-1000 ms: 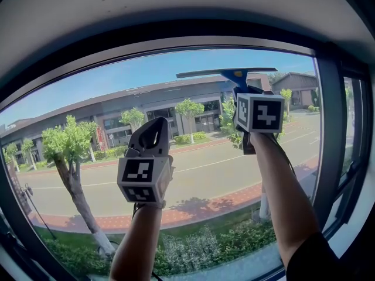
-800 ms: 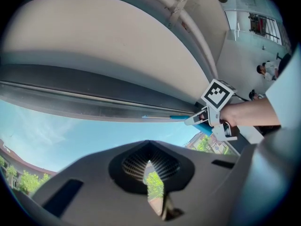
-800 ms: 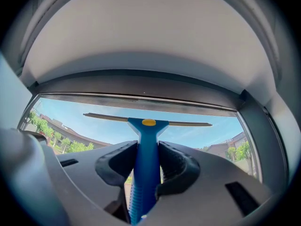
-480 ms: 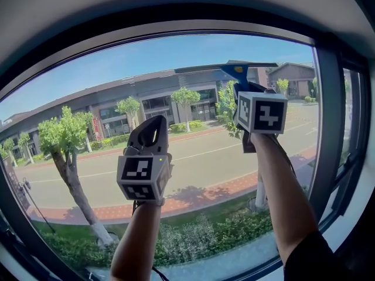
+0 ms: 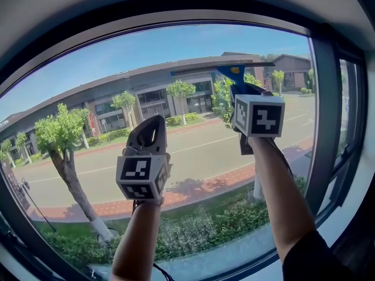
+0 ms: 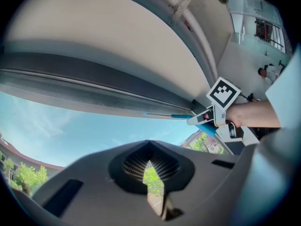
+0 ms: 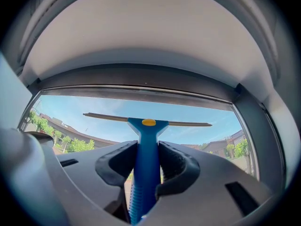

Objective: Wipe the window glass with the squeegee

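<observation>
right gripper [image 7: 146,166]: jaws clamped on the blue handle of the squeegee [image 7: 147,140], one pad on each side, handle running up between them. left gripper [image 6: 149,173]: jaws closed down to a thin slit, nothing between them.

count: two grippers, one squeegee, one blade [image 5: 205,70], one yellow dot at the squeegee neck.

head view: the left gripper sits centre-left of frame, lower than the right one and well apart from the squeegee. the squeegee sticks out just above the right gripper, upper right of frame. the blade is roughly horizontal, reaches further left of the handle than right, and sits near the top edge of the window glass [image 5: 146,57]. can't tell if the blade touches the glass.

dark window frame [image 5: 324,127] runs down the right side. beyond the glass: road, trees, long grey building, blue sky.
</observation>
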The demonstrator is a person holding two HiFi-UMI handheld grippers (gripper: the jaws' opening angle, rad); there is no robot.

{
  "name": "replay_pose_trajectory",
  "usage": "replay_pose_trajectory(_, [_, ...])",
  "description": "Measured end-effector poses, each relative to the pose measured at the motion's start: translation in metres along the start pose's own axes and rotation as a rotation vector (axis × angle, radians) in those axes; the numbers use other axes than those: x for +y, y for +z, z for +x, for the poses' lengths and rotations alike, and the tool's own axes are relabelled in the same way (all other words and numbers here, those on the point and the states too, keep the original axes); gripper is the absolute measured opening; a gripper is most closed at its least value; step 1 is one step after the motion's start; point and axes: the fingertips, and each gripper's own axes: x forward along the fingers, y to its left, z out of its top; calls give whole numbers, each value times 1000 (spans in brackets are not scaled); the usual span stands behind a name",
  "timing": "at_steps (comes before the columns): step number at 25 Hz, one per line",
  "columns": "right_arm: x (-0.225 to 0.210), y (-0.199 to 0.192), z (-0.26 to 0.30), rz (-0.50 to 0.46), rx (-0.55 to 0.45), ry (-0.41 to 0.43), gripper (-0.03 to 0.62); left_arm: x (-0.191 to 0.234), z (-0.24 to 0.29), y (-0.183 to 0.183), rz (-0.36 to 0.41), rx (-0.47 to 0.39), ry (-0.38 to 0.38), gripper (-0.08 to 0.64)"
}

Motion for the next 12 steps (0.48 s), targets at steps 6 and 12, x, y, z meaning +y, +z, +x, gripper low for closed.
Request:
replay_pose_trajectory(6, [1,-18,-7,-5,14,-2,138,-7,-6,-10,-36,6,-6,2])
replay_pose_trajectory(12, [2,-29,-14,0,24,1,138,-10,-9,-17,-28,14,-10,2])
